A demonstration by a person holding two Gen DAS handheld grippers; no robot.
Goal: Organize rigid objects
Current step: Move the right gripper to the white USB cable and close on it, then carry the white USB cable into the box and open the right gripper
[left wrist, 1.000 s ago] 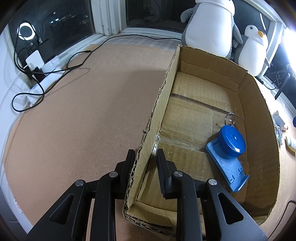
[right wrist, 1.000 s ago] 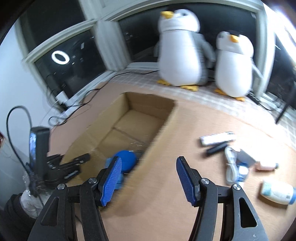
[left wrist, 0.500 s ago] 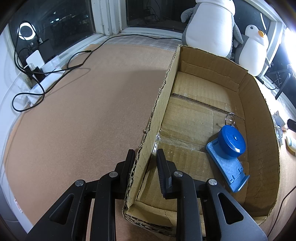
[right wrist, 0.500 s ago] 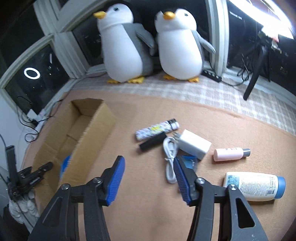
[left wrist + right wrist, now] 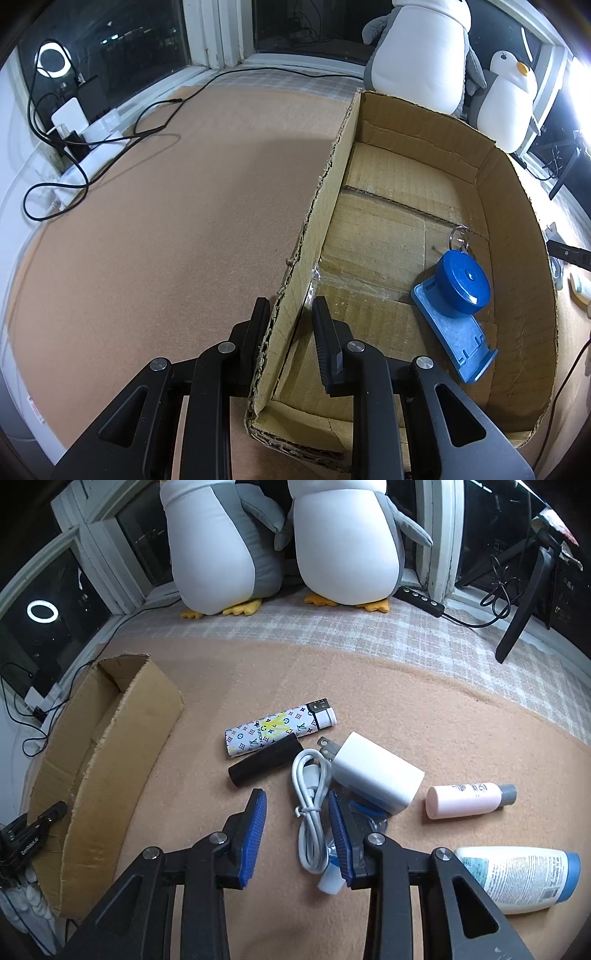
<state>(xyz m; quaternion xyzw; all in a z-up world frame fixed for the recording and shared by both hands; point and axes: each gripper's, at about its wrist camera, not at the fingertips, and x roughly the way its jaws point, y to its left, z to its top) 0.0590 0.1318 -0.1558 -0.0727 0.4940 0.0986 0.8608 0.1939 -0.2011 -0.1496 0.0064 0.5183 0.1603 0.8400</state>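
My left gripper (image 5: 288,321) clamps the cardboard box (image 5: 517,206) wall; my right gripper (image 5: 297,825), jaws just narrowing yet unpinched, straddles the white cable (image 5: 310,797) beside the box, whose loop may slip aside.

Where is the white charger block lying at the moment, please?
In the right wrist view the white charger block lies on the mat right of centre, between the coiled white cable and the small pink bottle.
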